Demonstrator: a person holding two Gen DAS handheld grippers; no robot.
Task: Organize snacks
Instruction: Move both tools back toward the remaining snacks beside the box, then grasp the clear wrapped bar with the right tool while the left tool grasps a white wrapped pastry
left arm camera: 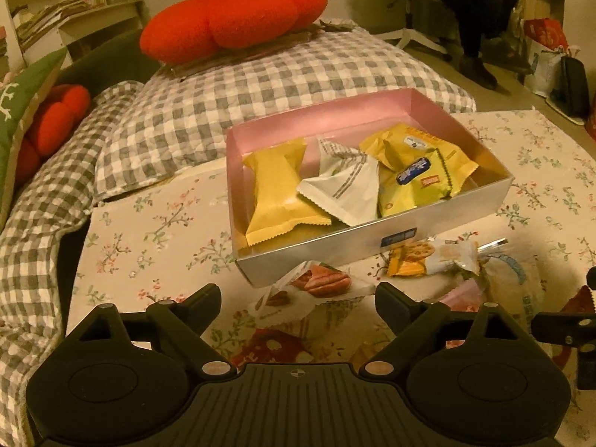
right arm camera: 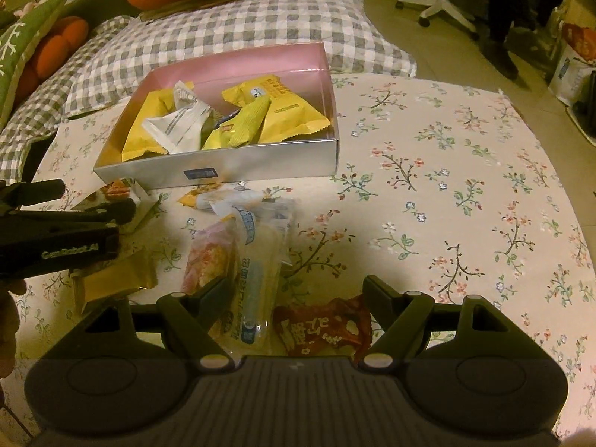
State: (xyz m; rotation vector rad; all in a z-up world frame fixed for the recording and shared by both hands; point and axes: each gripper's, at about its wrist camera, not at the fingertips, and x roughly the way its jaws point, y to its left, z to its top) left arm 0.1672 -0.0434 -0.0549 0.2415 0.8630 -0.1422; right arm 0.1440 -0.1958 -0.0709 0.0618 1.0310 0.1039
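Observation:
A silver box [left arm camera: 335, 246] with a pink inside holds yellow packets [left arm camera: 279, 193] and a white packet [left arm camera: 346, 190]. My left gripper [left arm camera: 298, 298] is open just in front of the box, and a clear packet with a reddish pastry [left arm camera: 320, 281] lies beyond its fingertips. A small yellow cookie packet [left arm camera: 409, 260] lies to its right. In the right wrist view the box [right arm camera: 260, 164] stands further off. My right gripper [right arm camera: 294, 290] is open over a long clear packet [right arm camera: 257, 272] and a red-brown packet [right arm camera: 324, 327]. The left gripper [right arm camera: 93, 197] reaches in from the left.
A floral cloth [right arm camera: 447, 186] covers the table, with bare cloth to the right. A pink packet [right arm camera: 208, 257] and a golden packet [right arm camera: 115, 279] lie near the pile. Behind the box are a checked quilt [left arm camera: 260, 85], an orange cushion [left arm camera: 238, 15] and a chair base [right arm camera: 443, 7].

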